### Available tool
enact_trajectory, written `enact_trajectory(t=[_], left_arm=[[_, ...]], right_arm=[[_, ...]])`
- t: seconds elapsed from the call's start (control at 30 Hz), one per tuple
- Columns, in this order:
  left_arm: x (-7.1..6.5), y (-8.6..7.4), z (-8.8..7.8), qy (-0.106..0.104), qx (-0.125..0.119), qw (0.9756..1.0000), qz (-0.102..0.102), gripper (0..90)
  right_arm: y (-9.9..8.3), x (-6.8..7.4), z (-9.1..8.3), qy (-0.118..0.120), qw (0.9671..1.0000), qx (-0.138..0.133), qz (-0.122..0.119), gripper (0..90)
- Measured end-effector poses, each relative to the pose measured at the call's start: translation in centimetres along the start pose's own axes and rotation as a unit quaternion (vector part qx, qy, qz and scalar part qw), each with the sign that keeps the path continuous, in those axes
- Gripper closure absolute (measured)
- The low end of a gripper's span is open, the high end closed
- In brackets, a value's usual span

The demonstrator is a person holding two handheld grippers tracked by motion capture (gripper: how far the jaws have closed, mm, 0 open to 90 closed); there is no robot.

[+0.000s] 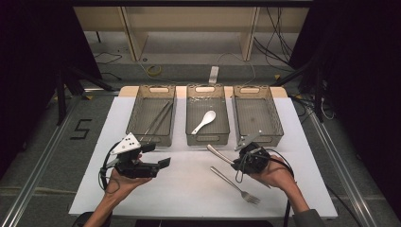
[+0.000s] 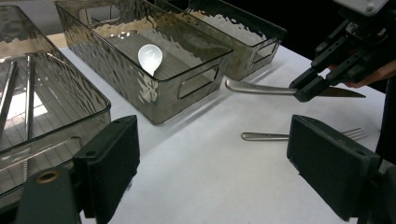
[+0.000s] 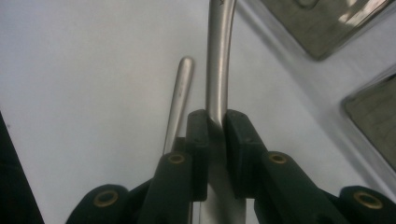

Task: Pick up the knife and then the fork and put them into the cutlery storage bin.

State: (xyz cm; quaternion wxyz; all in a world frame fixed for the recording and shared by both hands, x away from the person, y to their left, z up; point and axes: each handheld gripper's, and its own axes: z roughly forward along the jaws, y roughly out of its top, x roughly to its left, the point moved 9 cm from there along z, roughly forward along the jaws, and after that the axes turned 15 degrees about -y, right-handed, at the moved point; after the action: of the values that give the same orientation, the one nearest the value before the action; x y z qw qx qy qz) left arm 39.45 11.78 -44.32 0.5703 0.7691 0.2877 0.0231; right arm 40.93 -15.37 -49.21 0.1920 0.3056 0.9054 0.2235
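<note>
My right gripper (image 1: pixel 238 161) is shut on a metal table knife (image 1: pixel 218 154), lifted a little off the white mat, its handle pointing left toward the middle tray. In the right gripper view the pads (image 3: pixel 200 140) clamp the knife (image 3: pixel 219 70) with the fork's handle (image 3: pixel 180 98) lying on the mat below. A metal fork (image 1: pixel 235 185) rests on the mat just in front of that hand. My left gripper (image 1: pixel 157 155) hovers open and empty at the left; its view looks across to the knife (image 2: pixel 257 87), the right gripper (image 2: pixel 308 88) and the fork (image 2: pixel 266 136).
Three smoky plastic trays stand in a row at the back of the mat. The left tray (image 1: pixel 134 113) holds metal chopsticks (image 1: pixel 158 120), the middle tray (image 1: pixel 207 138) a white spoon (image 1: pixel 204 121), and the right tray (image 1: pixel 257 116) shows a bare floor.
</note>
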Motion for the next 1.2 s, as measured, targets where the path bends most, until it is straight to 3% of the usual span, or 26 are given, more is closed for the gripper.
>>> enact_trajectory(t=[0.17, 0.57, 0.77, 0.83, 1.2], left_arm=[[0.1, 0.2, -0.2, 0.001, -0.012, 0.9999, -0.006, 16.5], [0.3, 0.3, -0.4, 0.002, -0.018, 0.9997, -0.014, 16.3], [0.5, 0.7, -0.8, -0.003, -0.043, 0.9986, -0.029, 16.3], [0.6, 0.7, -1.0, 0.000, -0.045, 0.9985, -0.031, 16.3], [0.6, 0.8, -1.0, 0.014, -0.046, 0.9987, -0.016, 16.1]], right_arm=[[0.9, -1.3, -0.3, -0.010, 0.9998, -0.008, 0.016, 80.8], [3.5, -4.4, -0.5, -0.042, 0.9986, -0.021, 0.026, 80.8], [4.5, -5.6, -0.5, -0.049, 0.9979, -0.024, 0.035, 80.7], [5.2, -6.6, -0.5, -0.058, 0.9972, -0.023, 0.043, 80.7], [6.8, -10.0, 0.0, -0.082, 0.9936, -0.020, 0.074, 80.7]])
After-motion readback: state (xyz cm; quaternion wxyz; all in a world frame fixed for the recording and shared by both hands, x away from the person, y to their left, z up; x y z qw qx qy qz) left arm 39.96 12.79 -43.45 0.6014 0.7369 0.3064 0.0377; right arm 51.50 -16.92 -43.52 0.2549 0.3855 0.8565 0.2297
